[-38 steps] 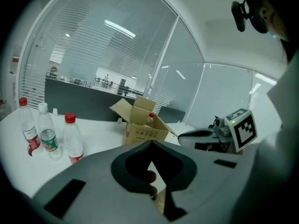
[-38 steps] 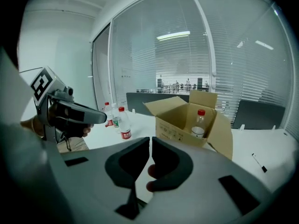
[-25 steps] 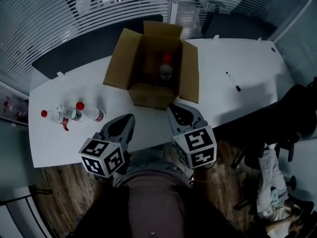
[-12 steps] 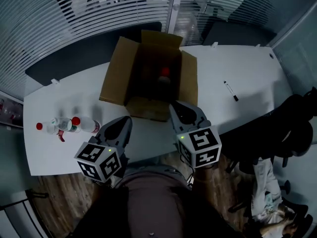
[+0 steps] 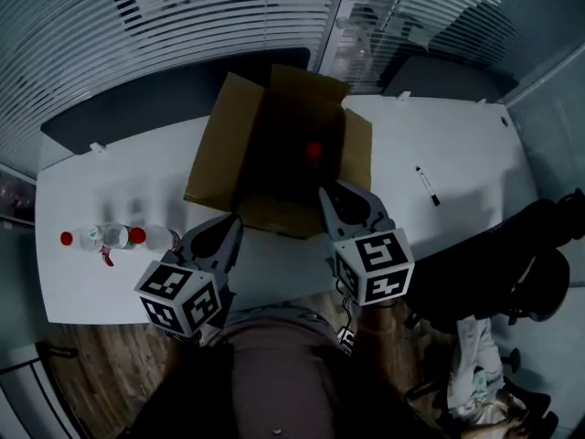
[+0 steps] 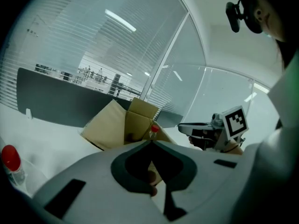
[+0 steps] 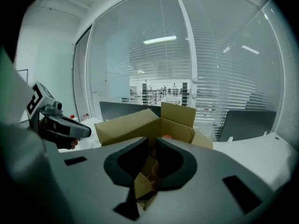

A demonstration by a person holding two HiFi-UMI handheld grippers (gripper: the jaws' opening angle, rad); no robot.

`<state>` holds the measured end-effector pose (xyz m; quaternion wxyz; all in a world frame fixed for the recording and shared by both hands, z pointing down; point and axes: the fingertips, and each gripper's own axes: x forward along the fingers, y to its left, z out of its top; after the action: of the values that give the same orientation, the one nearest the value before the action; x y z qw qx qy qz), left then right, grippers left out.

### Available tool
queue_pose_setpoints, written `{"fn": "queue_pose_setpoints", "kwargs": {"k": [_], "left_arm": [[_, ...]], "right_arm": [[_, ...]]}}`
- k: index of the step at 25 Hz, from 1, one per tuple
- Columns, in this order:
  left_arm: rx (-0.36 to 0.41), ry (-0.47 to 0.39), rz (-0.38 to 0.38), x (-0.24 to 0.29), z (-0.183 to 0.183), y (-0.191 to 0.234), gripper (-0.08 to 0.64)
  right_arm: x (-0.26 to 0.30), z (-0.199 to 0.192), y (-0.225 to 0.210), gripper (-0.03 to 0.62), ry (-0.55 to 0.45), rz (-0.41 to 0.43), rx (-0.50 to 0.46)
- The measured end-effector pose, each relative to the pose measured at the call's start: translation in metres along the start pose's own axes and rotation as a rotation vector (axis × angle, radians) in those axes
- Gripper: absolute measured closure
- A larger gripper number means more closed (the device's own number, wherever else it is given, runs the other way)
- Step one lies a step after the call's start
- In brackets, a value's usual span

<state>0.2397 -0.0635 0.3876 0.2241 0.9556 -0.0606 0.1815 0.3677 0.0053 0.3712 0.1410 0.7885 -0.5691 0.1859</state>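
An open cardboard box stands on the white table, with a red-capped bottle inside it. Both grippers hover side by side just before the box's near wall, touching nothing. My left gripper is shut and empty, its tips meeting in front of the box and the bottle's cap. My right gripper points at the box. Its jaws stand a narrow gap apart with nothing between them. A red cap peeks over the right jaw.
Three plastic bottles stand at the table's left end; one red cap shows at the left gripper view's edge. A black marker lies at the right. Glass walls with blinds stand behind. Dark chairs are to the right.
The box has come nearer and looms larger in both gripper views. The bottles have slid toward the left edge. The right jaws have parted slightly.
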Motion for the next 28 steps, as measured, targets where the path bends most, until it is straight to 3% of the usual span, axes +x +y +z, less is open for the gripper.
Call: {"fn": "queue_pose_setpoints", "kwargs": {"k": [13, 28], "left_arm": [[-0.055, -0.056, 0.003, 0.003, 0.024, 0.02, 0.551], [-0.089, -0.034, 0.032, 0.011, 0.03, 0.037, 0.552]], "right_arm": [[0.043, 0.011, -0.024, 0.541, 0.04, -0.007, -0.063], [0.087, 0.001, -0.035, 0.479, 0.116, 0.01, -0.104]]}}
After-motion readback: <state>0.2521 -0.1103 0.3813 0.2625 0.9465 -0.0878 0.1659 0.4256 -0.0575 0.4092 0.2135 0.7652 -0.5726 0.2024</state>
